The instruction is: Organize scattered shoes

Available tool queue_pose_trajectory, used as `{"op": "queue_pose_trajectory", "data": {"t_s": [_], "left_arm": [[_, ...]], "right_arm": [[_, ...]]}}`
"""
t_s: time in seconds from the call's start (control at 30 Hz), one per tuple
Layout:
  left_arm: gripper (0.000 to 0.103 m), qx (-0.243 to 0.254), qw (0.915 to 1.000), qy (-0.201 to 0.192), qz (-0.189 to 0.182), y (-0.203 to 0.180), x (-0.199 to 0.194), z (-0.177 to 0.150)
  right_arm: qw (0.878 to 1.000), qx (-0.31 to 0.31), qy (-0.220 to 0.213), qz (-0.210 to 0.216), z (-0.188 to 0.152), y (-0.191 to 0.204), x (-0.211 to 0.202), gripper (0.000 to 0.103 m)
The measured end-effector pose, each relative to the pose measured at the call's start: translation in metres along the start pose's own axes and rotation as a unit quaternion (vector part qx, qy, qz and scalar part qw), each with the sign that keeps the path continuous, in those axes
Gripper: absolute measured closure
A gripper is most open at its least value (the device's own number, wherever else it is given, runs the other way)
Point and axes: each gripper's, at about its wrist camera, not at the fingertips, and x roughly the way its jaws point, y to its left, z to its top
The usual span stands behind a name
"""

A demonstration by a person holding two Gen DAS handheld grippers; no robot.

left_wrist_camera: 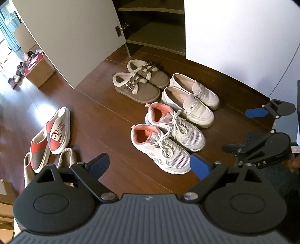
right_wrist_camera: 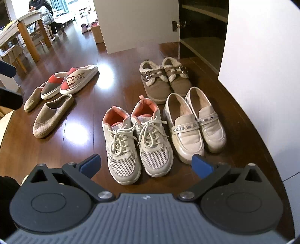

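Three pairs stand side by side on the dark wood floor: white mesh sneakers (left_wrist_camera: pixel 168 135) (right_wrist_camera: pixel 138 142) with pink lining, cream loafers (left_wrist_camera: pixel 193 99) (right_wrist_camera: pixel 196 123), and brown fur-lined shoes (left_wrist_camera: pixel 142 80) (right_wrist_camera: pixel 165 78). To the left lie scattered red-and-white slippers (left_wrist_camera: pixel 50 135) (right_wrist_camera: pixel 69 82) and beige slippers (left_wrist_camera: pixel 65 157) (right_wrist_camera: pixel 50 116). My left gripper (left_wrist_camera: pixel 150 167) hovers open just short of the sneakers and holds nothing. My right gripper (right_wrist_camera: pixel 146 166) also hangs open and empty above the sneaker toes. It shows at the right edge of the left wrist view (left_wrist_camera: pixel 243 130).
An open shoe cabinet (left_wrist_camera: pixel 150 33) (right_wrist_camera: pixel 202 28) with white doors (left_wrist_camera: pixel 71 37) stands behind the pairs. A cardboard box (left_wrist_camera: pixel 39 71) and more shoes lie far left. A wooden table (right_wrist_camera: pixel 24 24) and a seated person (right_wrist_camera: pixel 43 11) are at the far back.
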Motion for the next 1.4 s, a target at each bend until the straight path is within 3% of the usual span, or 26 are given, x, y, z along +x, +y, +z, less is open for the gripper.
{"op": "queue_pose_trajectory", "data": {"t_s": [0.23, 0.4, 0.57, 0.7, 0.8, 0.87, 0.93, 1.0, 1.03, 1.1, 1.17, 1.23, 1.33, 1.4], "left_arm": [[0.009, -0.031, 0.9991, -0.023, 0.021, 0.010, -0.012, 0.000], [0.008, -0.075, 0.9918, -0.040, 0.095, 0.067, -0.027, -0.009], [0.007, -0.149, 0.9747, 0.014, 0.166, 0.164, -0.016, -0.057], [0.007, -0.207, 0.9488, 0.081, 0.225, 0.238, 0.008, -0.123], [0.008, -0.280, 0.9291, 0.096, 0.222, 0.273, 0.024, -0.172], [0.008, -0.374, 0.9025, 0.079, 0.199, 0.295, 0.041, -0.212], [0.008, -0.415, 0.8897, 0.071, 0.177, 0.301, 0.054, -0.232], [0.008, -0.443, 0.8776, 0.076, 0.166, 0.303, 0.076, -0.251], [0.008, -0.446, 0.8746, 0.085, 0.171, 0.303, 0.084, -0.256], [0.008, -0.444, 0.8712, 0.102, 0.183, 0.303, 0.100, -0.262], [0.008, -0.443, 0.8706, 0.107, 0.186, 0.306, 0.115, -0.266], [0.008, -0.448, 0.8698, 0.111, 0.175, 0.308, 0.123, -0.271], [0.008, -0.455, 0.8690, 0.123, 0.151, 0.312, 0.137, -0.277], [0.008, -0.453, 0.8699, 0.130, 0.145, 0.311, 0.140, -0.279]], "right_arm": [[1.000, -0.002, 0.015, -0.003, -0.004, 0.003, 0.003, 0.001], [1.000, -0.008, 0.027, -0.007, -0.002, 0.007, 0.012, 0.001], [1.000, -0.012, 0.026, -0.006, 0.016, 0.016, 0.028, 0.001], [0.999, -0.033, 0.023, 0.014, 0.038, 0.041, 0.051, 0.001], [0.993, -0.078, 0.043, 0.081, 0.063, 0.112, 0.103, 0.001], [0.985, -0.087, 0.062, 0.132, 0.077, 0.157, 0.138, 0.001], [0.977, -0.103, 0.070, 0.173, 0.087, 0.198, 0.171, 0.002], [0.969, -0.128, 0.067, 0.200, 0.095, 0.235, 0.204, 0.009], [0.965, -0.140, 0.066, 0.214, 0.099, 0.253, 0.220, 0.014], [0.955, -0.164, 0.062, 0.241, 0.106, 0.290, 0.252, 0.042], [0.943, -0.188, 0.059, 0.267, 0.114, 0.327, 0.285, 0.050], [0.930, -0.212, 0.056, 0.293, 0.121, 0.365, 0.317, 0.049], [0.916, -0.231, 0.066, 0.321, 0.130, 0.403, 0.358, 0.030], [0.916, -0.237, 0.074, 0.316, 0.133, 0.418, 0.385, 0.025]]}}
